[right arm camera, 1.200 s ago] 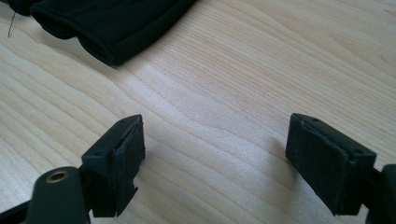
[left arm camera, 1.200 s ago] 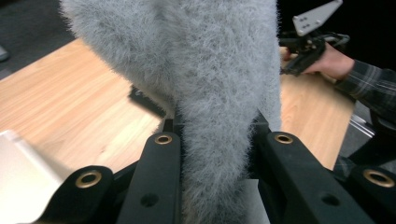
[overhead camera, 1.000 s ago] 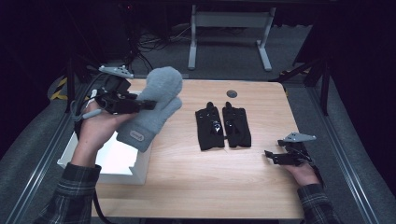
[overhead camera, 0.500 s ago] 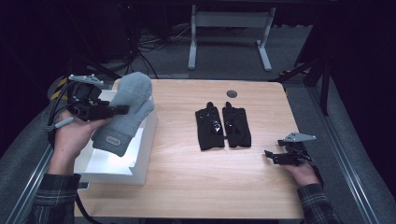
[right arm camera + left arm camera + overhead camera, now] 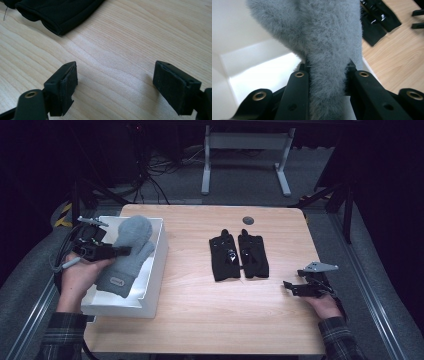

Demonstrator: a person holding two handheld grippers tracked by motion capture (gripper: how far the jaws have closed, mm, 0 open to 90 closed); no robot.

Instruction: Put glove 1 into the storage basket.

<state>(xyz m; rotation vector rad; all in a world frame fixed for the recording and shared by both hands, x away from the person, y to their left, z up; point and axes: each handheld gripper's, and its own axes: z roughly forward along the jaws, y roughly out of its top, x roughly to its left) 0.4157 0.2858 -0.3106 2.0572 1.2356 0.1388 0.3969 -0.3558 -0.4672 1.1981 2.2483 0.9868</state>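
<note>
The grey mitten (image 5: 126,254) hangs over the white box (image 5: 150,292) at the table's (image 5: 200,320) left edge, pinched in my left gripper (image 5: 107,251), whose jaws press into its fuzzy middle from both sides, as the left gripper view makes plain. Its cuff end points toward the near edge and its rounded tip toward the far edge, so it lies roughly along the box's length. To do this step well I would lower it until the cuff rests on the box floor, keep it clear of the right wall, and only then let the jaws part, so the soft wool does not snag on the pads or drape over the rim. Near the middle of the table the pair of black gloves (image 5: 239,255) lies flat, side by side. At the right edge my right gripper (image 5: 290,287) rests low over bare wood, jaws wide apart with nothing between them, well placed to take a glove when needed.
</note>
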